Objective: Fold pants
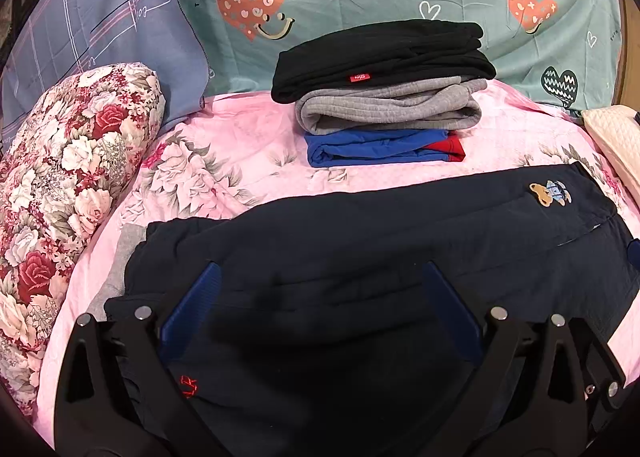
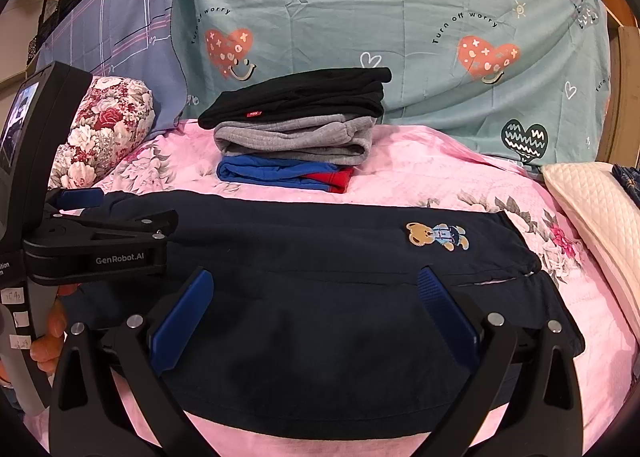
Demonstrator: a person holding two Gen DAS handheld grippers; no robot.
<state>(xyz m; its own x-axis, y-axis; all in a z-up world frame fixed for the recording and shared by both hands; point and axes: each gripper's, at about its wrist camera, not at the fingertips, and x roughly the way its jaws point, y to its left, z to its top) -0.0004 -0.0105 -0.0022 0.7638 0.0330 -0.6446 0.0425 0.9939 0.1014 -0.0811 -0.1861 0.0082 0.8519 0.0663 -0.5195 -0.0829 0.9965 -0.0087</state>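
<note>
Dark navy pants (image 1: 360, 241) with a bear patch (image 1: 550, 193) lie flat across the pink floral bedsheet (image 1: 240, 145). My left gripper (image 1: 320, 277) is open, its blue fingers (image 1: 196, 297) spread just above the pants' left part. In the right wrist view the same pants (image 2: 320, 257) with the bear patch (image 2: 438, 235) lie under my right gripper (image 2: 316, 285), which is open with blue fingers (image 2: 184, 317) wide apart over the cloth. The left gripper body (image 2: 100, 241) shows at the left edge over the pants' left end.
A stack of folded clothes, black on top (image 1: 380, 57), grey (image 1: 388, 105) and blue-red (image 1: 380, 147), sits behind the pants. A floral bolster (image 1: 68, 185) lies left, a cream quilted pillow (image 2: 592, 209) right, and a teal heart pillow (image 2: 400, 17) behind.
</note>
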